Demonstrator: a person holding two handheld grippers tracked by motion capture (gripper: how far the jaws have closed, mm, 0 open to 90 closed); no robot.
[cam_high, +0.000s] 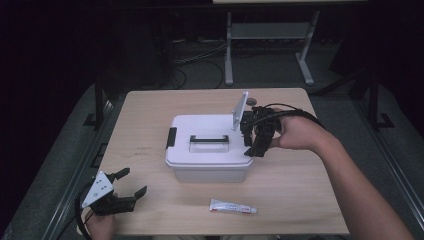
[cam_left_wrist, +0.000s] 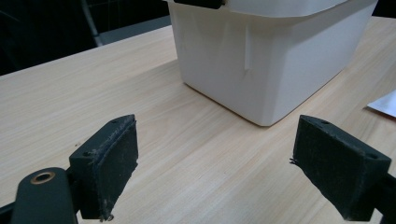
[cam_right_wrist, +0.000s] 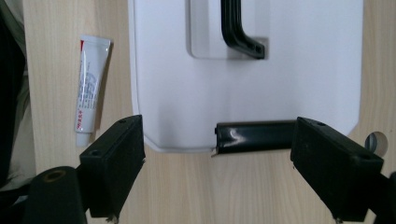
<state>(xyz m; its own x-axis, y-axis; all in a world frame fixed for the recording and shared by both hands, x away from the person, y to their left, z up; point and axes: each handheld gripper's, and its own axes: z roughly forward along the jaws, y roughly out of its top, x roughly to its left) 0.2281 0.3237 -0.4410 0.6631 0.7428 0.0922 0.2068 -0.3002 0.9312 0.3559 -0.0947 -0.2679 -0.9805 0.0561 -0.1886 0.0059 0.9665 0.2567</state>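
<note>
White lidded box (cam_high: 207, 147) at frame centre on table (cam_high: 300, 190); lid closed, contents not visible. Right gripper (cam_high: 257, 135) at box's right-side black latch (cam_right_wrist: 254, 136), jaws spread. Left gripper (cam_high: 117, 195) lower left, jaws spread, empty. Tube (cam_high: 232, 206) below box.

The box (cam_high: 207, 150) is white, with a black handle (cam_high: 209, 139) and black latches (cam_high: 171, 137). The tube (cam_high: 233, 206) is white with red and grey print. The table (cam_high: 300, 190) is pale wood-grain. Both grippers (cam_high: 129, 186) (cam_high: 256, 131) are black.
</note>
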